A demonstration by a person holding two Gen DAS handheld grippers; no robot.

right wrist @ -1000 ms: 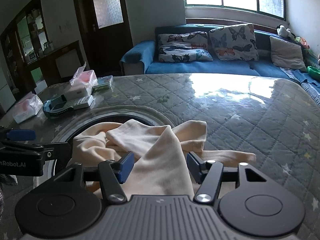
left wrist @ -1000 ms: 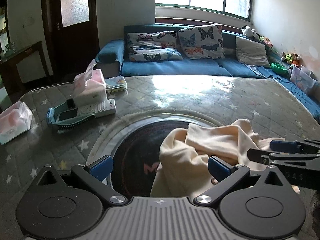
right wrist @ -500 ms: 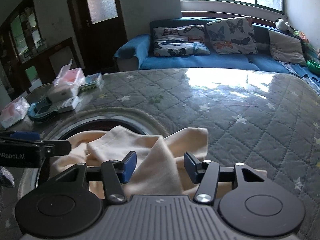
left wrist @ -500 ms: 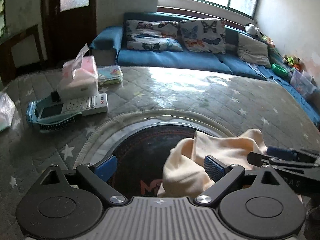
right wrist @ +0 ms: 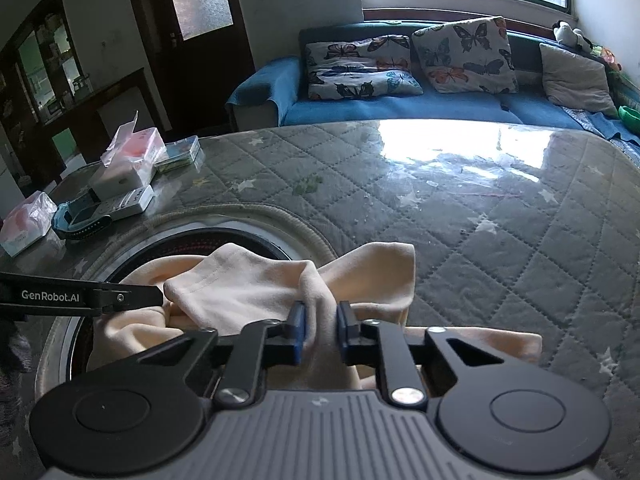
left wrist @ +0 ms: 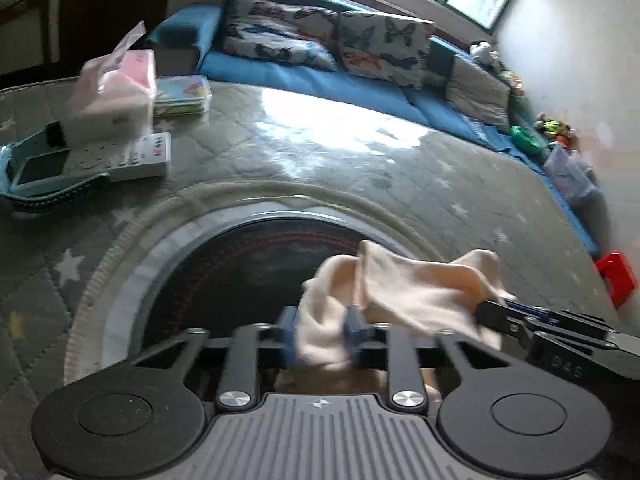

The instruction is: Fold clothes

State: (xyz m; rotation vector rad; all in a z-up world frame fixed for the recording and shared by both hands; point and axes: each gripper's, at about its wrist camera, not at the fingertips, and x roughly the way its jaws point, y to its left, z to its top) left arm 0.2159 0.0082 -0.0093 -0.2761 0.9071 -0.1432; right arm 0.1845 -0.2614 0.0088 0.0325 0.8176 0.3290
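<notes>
Both sets of jaws, wide apart a moment ago, now squeezed in on the cream cloth. Off to the far left on the quilted table: a tissue box and a phone-like gadget, well away from the work. Next, left gripper pinching a bunched fold of cloth between its blue pads, tilted and a bit blurry. In the middle, cloth heaped partly over the dark round plate set into the table, partly on the quilt beside it. To the right, right gripper nipping another ridge of the same cloth. Looks like the grab step, right at the start: cloth all crumpled, nothing folded yet. Next move, probably: lift and pull the two pinched spots apart to spread the cloth flat, gently, so neither pinch slips and no heap stays in the middle.
</notes>
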